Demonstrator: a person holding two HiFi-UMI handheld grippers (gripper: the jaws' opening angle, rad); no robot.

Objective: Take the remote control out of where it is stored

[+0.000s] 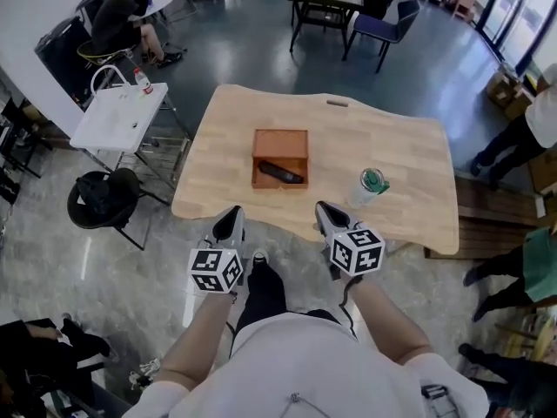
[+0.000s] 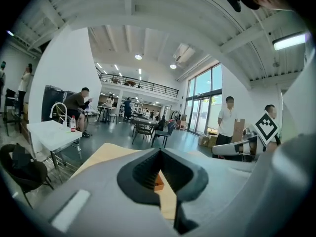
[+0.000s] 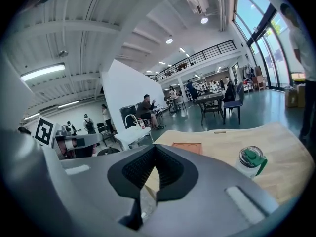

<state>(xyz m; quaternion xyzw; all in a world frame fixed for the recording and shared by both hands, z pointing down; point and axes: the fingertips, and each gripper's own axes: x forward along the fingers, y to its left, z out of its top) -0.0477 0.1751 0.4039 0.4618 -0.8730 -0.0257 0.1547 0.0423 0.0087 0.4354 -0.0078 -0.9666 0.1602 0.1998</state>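
A black remote control lies inside an open orange-brown box near the middle of the light wooden table. Both grippers hover short of the table's near edge, apart from the box. My left gripper is shut and holds nothing. My right gripper is also shut and empty. In the left gripper view, a sliver of the box shows through the gap behind the closed jaw tips. The right gripper view shows the box lying flat beyond the shut gripper; the remote is hidden there.
A clear tumbler with a green lid stands on the table right of the box, also the tumbler. A white folding table with a bottle and a black chair are left. People stand at the right.
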